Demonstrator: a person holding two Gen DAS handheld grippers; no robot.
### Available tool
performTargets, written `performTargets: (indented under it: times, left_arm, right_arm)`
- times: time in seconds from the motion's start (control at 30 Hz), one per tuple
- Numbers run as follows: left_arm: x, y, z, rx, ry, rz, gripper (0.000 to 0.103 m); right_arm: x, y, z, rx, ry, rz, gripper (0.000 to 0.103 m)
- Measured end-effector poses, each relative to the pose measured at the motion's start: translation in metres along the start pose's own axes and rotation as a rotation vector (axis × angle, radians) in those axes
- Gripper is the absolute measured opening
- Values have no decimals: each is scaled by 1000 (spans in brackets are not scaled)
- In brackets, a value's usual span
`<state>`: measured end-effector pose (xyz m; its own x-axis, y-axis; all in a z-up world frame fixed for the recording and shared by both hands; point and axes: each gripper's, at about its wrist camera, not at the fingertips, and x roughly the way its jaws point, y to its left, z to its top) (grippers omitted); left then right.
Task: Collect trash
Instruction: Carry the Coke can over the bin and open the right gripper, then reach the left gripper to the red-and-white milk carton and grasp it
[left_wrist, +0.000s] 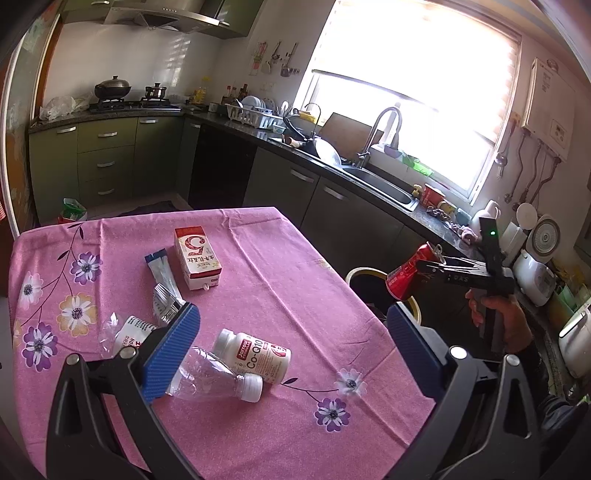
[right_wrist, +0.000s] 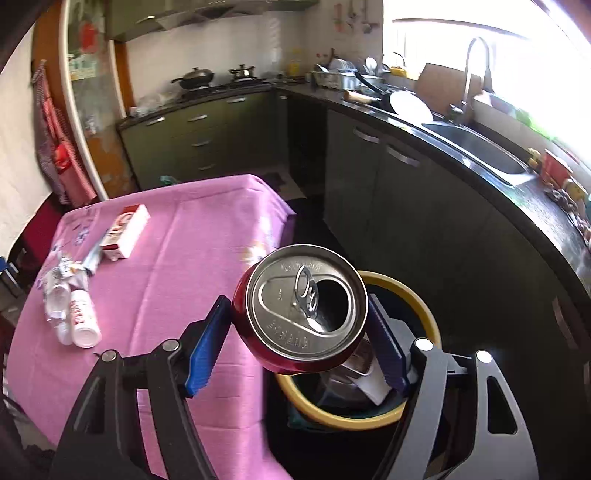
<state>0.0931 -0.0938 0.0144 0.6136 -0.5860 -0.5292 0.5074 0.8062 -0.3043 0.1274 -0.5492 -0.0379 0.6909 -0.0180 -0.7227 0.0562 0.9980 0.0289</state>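
Observation:
My right gripper (right_wrist: 299, 339) is shut on a red soda can (right_wrist: 301, 310), held above a bin with a yellow rim (right_wrist: 417, 295) beside the table; the can (left_wrist: 410, 273) and the bin (left_wrist: 365, 273) also show in the left wrist view. My left gripper (left_wrist: 291, 347) is open and empty above the pink floral tablecloth (left_wrist: 277, 266). Between its fingers lie a clear plastic bottle (left_wrist: 214, 380) and a white Co-Q10 bottle (left_wrist: 255, 356). A red-and-white carton (left_wrist: 197, 256), foil sachets (left_wrist: 164, 288) and a crumpled wrapper (left_wrist: 125, 330) lie farther left.
Dark counter with a sink (left_wrist: 384, 184) and a tap (left_wrist: 380, 129) runs along the right under a bright window. Green cabinets (left_wrist: 107, 158) and a stove with pots (left_wrist: 125, 92) stand at the back. Appliances (left_wrist: 535, 273) sit at the far right.

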Motion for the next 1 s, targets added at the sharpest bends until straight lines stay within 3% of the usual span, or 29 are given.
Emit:
performTargets:
  times: [0.13, 0.3, 0.7, 1.0]
  left_arm:
    - [6, -3, 0, 10, 15, 4, 97]
    - [9, -3, 2, 12, 31, 18, 97]
    - [14, 2, -1, -16, 87, 57, 97]
    - [14, 51, -2, -67, 172, 160, 97]
  right_arm:
    - [47, -50, -9, 84, 90, -85, 72]
    - [82, -78, -30, 166, 150, -99, 73]
    - [17, -6, -33, 36, -14, 46, 79]
    - [8, 36, -39, -44, -18, 115, 81]
